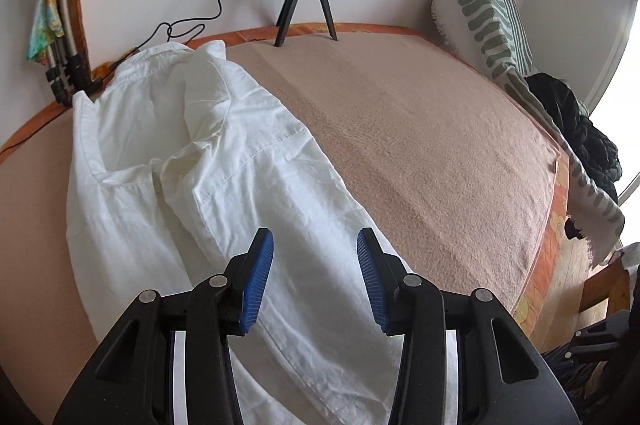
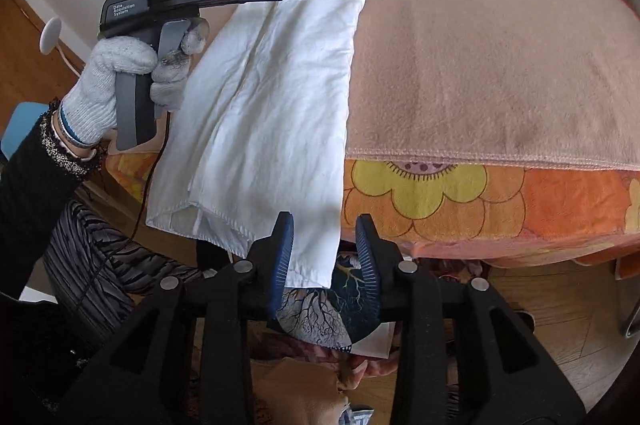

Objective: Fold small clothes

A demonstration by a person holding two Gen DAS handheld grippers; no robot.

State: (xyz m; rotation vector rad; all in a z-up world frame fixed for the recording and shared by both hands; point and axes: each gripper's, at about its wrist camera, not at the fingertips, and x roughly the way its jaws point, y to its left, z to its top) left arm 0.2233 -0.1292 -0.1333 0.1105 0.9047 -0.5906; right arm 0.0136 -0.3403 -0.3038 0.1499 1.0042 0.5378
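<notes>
White shirt [image 2: 280, 85] overhangs the bed's pink blanket [image 2: 500, 65], ready for folding.
Your left gripper [image 1: 315, 245] hovers with jaws apart, and your right gripper [image 2: 325, 237] gapes at the hem corner, gripping nothing.

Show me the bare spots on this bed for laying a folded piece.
The pink blanket is bare between the white garment, tripod and striped pillow. The left side is crowded: the garment fills it, its hem hanging over the front edge.
</notes>
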